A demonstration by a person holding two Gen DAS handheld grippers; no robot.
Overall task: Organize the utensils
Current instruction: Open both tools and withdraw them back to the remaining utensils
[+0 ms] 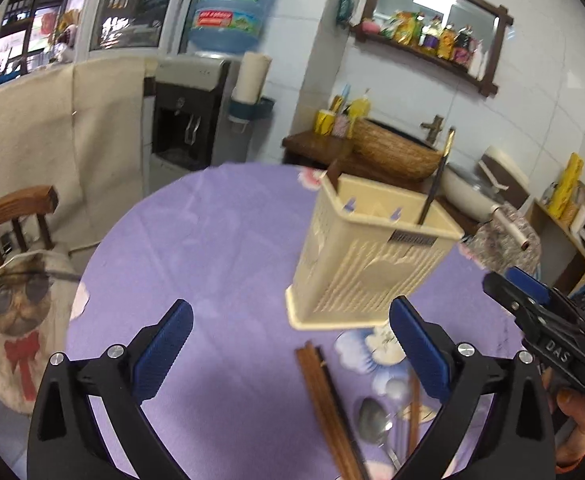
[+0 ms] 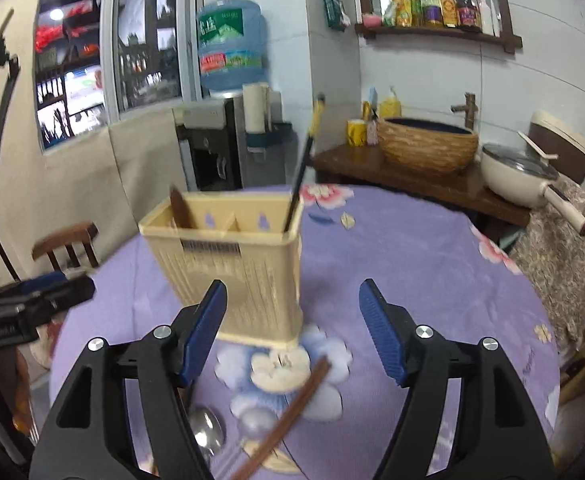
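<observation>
Two spoons (image 2: 208,432) and brown chopsticks (image 1: 324,404) lay low in frame before the beige slotted caddy (image 1: 368,264); left gripper (image 1: 292,348) and right gripper (image 2: 292,332) both gaped, empty.

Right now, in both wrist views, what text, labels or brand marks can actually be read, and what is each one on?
"DAS": raised letters on the right gripper, seen from the left wrist view.
"虎丘": large characters on the green label of the water jug; its smaller print and red band are too blurred.
Barcode sticker on the utensil holder: bars only, no digits legible.
Bottles on the wall shelf: labels too small to read.
</observation>
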